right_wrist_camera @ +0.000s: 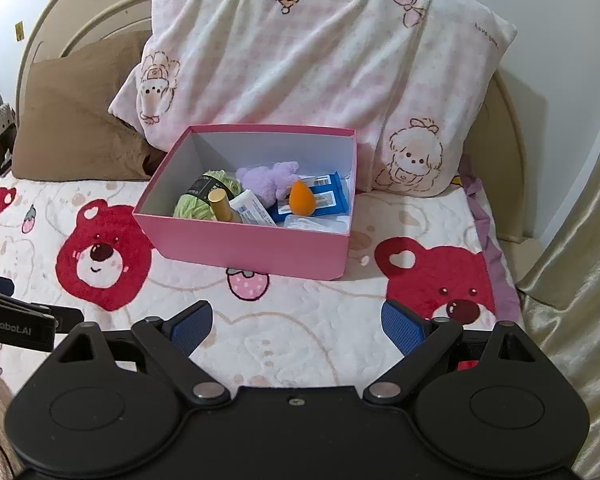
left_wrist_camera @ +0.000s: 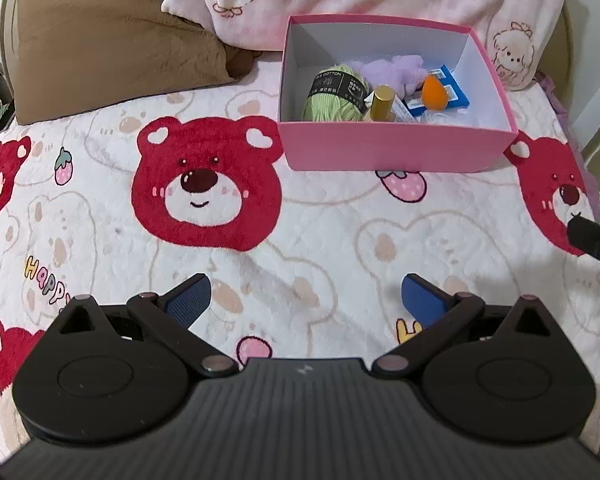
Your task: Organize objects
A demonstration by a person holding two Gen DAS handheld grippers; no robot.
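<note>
Both my grippers, left and right, hover with ribbed blue pads spread wide, gripping nothing. At twelve o'clock on the fleecy bear blanket sits a pink cardboard box, holding fuzzy green yarn, a purple plush and a teardrop orange sponge.

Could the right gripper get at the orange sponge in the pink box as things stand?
Probably yes. The right gripper is open and empty over bare blanket, and the pink box has no lid. The orange sponge lies on top, though the purple plush sits close beside it.
</note>
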